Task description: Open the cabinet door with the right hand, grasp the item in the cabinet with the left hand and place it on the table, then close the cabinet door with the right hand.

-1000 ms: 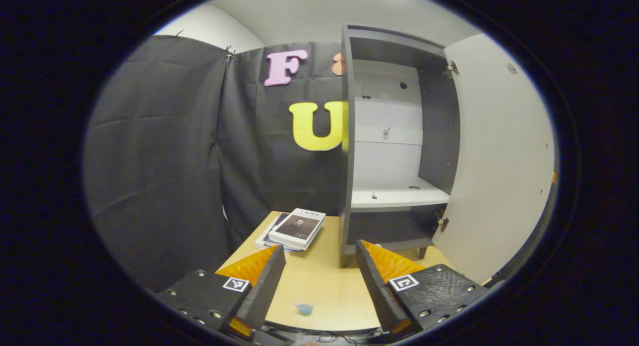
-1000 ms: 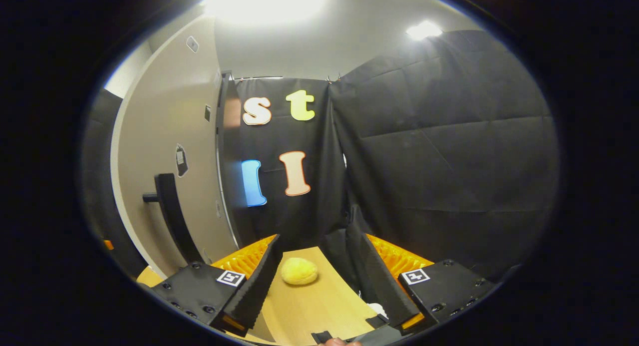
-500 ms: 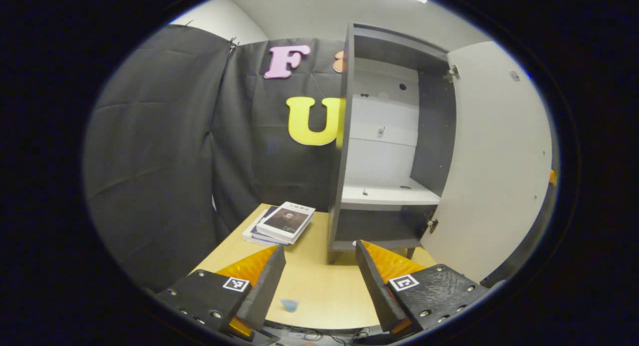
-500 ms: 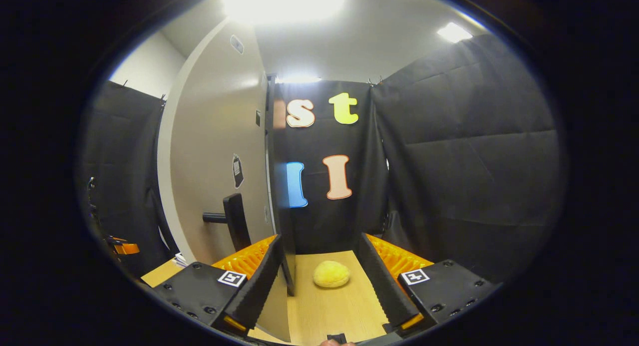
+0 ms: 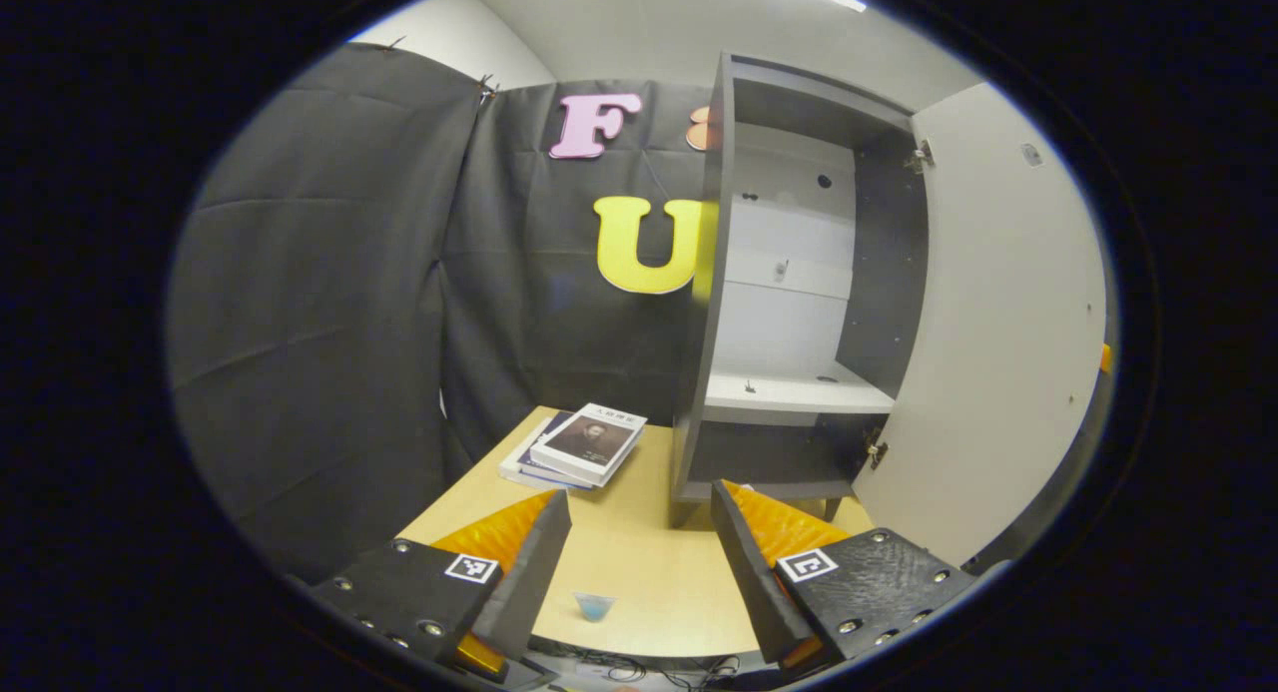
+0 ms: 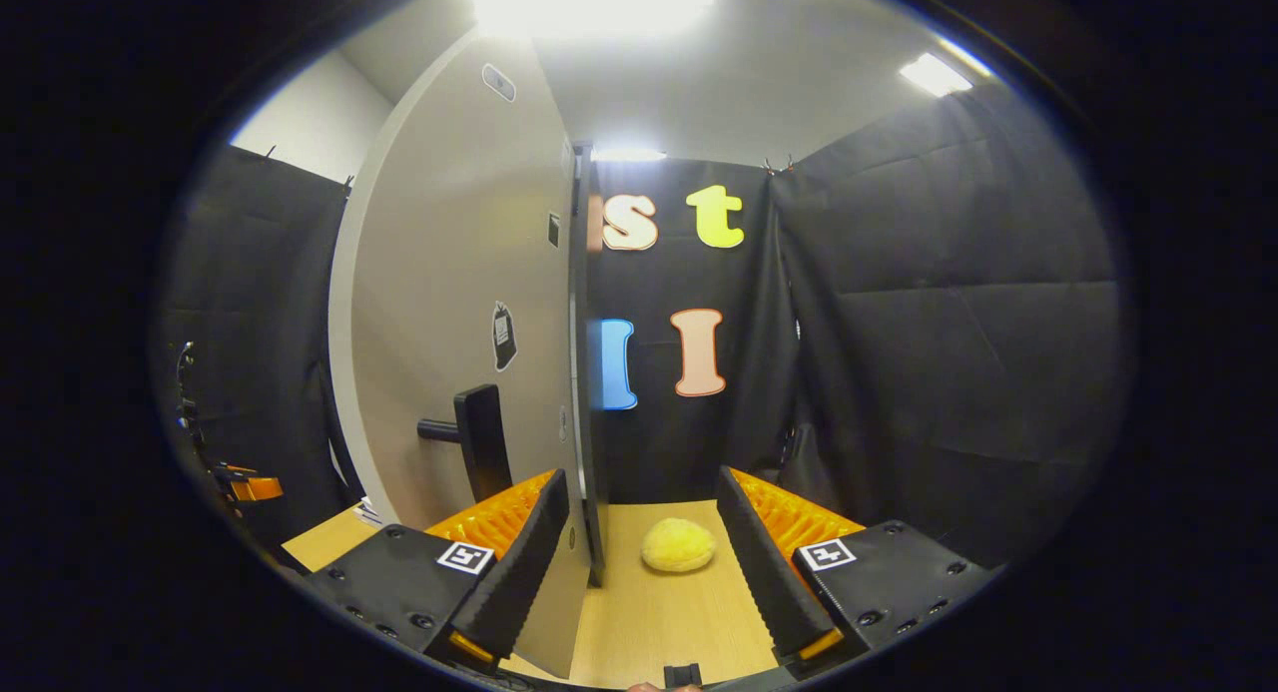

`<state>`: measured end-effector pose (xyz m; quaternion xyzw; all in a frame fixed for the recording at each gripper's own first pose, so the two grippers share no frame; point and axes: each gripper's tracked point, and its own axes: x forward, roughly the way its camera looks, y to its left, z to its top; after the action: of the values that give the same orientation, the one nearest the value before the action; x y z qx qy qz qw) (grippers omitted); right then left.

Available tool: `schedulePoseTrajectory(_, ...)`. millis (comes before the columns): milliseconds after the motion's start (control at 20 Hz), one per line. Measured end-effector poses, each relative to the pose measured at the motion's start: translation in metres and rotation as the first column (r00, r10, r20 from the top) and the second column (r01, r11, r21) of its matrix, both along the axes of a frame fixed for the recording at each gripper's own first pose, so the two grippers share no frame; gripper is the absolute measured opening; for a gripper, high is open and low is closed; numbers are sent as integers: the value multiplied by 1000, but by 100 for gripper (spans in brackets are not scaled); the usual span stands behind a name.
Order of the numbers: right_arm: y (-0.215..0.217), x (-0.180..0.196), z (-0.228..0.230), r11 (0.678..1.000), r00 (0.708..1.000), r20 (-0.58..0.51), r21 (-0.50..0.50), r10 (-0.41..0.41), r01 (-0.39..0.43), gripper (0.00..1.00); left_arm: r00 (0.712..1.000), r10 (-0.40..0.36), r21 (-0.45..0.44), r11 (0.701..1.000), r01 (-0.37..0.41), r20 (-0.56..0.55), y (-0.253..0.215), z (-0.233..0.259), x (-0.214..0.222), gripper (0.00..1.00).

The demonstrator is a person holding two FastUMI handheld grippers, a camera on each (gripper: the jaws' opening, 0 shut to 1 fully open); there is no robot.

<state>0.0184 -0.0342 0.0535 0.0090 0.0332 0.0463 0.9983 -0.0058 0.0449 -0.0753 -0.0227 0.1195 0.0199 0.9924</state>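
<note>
Door (image 6: 449, 303) swung since; fingers apart

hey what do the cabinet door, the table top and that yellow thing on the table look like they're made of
Cabinet door: likely laminated board, smooth matte off-white face with a thin dark edge.
Table: probably wood-look laminate or veneer, pale with faint grain and a slight sheen.
Yellow lump: seems soft and spongy or plush, with a fuzzy, dull surface; which one is unclear.

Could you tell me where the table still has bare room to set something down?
Bare table lies between the books, the cabinet and the small blue object. Another patch surrounds the yellow ball beside the open door. It is tightest between books and cabinet.
</note>
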Motion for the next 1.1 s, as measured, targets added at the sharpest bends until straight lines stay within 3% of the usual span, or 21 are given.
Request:
schedulePoseTrajectory(300, 45, -9, -4, 996, 996, -12, 11, 91, -91, 95, 1000, 17, -2, 1000, -17, -11, 5, -6, -11, 86)
schedulePoseTrajectory(350, 52, -8, -3, 994, 994, -5, 7, 105, -105, 90, 1000, 17, 1, 1000, -17, -11, 6, -6, -13, 86)
schedulePoseTrajectory(400, 57, -7, 0, 993, 993, 7, -8, 116, -116, 95, 1000, 19, 5, 1000, -19, -8, 7, -4, -15, 86)
schedulePoseTrajectory(450, 60, -4, 2, 992, 992, 13, -22, 125, -125, 90, 1000, 23, 13, 1000, -23, -5, 10, -1, -20, 86)
schedulePoseTrajectory(550, 68, 0, 0, 989, 989, 6, -20, 150, -150, 90, 999, 32, 28, 999, -32, -2, 15, 2, -25, 86)
schedulePoseTrajectory(600, 72, 0, -1, 987, 987, 3, -8, 160, -160, 95, 999, 41, 32, 999, -41, -3, 18, 3, -27, 86)
schedulePoseTrajectory(700, 84, 1, -1, 983, 983, 5, 16, 185, -185, 90, 998, 57, 29, 998, -57, -9, 22, 1, -32, 86)
schedulePoseTrajectory(750, 91, 2, -1, 980, 980, 7, 23, 198, -198, 95, 998, 64, 25, 998, -64, -15, 25, -1, -35, 86)
schedulePoseTrajectory(1000, 126, 6, 0, 962, 962, 18, 20, 272, -272, 90, 996, 84, 32, 996, -83, -29, 35, -5, -42, 86)
schedulePoseTrajectory(1100, 139, 14, 0, 952, 952, 20, 3, 306, -306, 95, 996, 91, 25, 996, -90, -26, 38, -5, -43, 86)
